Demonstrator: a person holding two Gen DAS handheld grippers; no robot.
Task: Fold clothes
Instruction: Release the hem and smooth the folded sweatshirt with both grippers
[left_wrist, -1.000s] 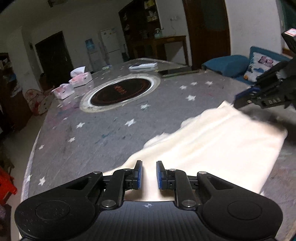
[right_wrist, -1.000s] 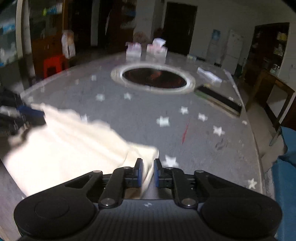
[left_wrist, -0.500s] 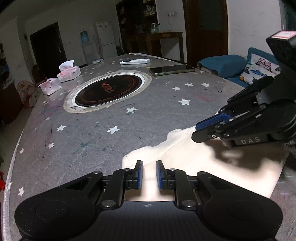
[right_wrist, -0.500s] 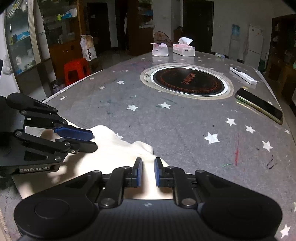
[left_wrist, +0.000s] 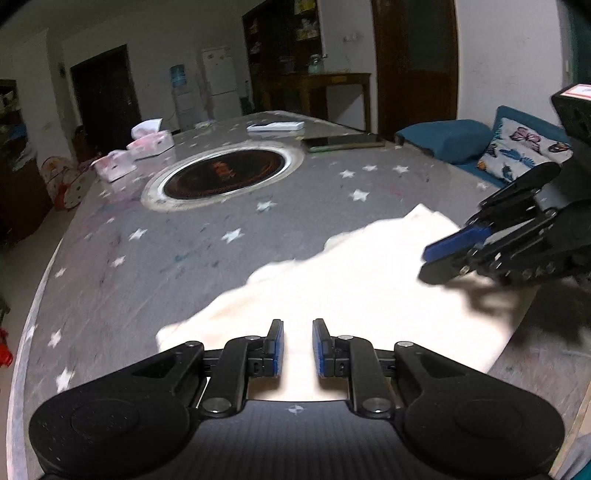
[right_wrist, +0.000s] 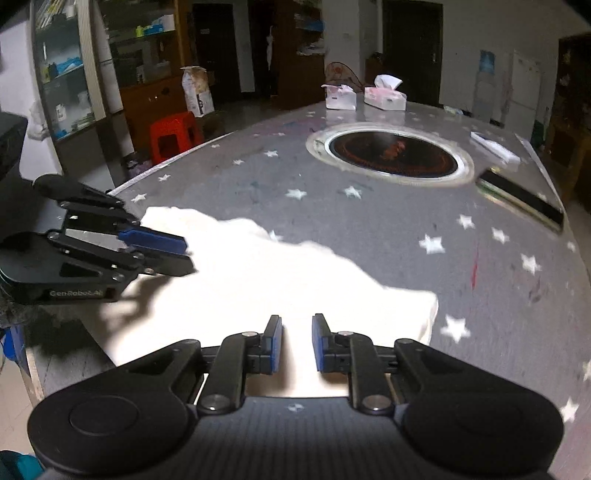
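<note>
- Left gripper (left_wrist: 297, 347): its fingers (left_wrist: 276, 349) are standing narrowly apart with nothing pinched, hovering over the near edge of the cloth (left_wrist: 354, 295); pale fabric is showing through the gap.
- Right gripper (right_wrist: 296, 343): its fingers (right_wrist: 274, 343) have just been opening a little; they are sitting at a narrow gap above the cloth, with fabric below them rather than between them, so no hold is showing.
- Each gripper is appearing in the other's view, over opposite ends of the cloth, well apart.
- The cloth is lying flat on the bench (left_wrist: 184, 258), by the near rim, as a cream, roughly rectangular layer with an uneven far edge; it is looking partly folded.
- It is likely handling as light, soft and limp, sagging wherever unsupported; taking hold at the two corners of one edge should be keeping it taut.
- Beyond, a round hob (left_wrist: 225, 173), tissue boxes (left_wrist: 151, 142) and a phone (left_wrist: 343, 142) are lying clear of the cloth.
</note>
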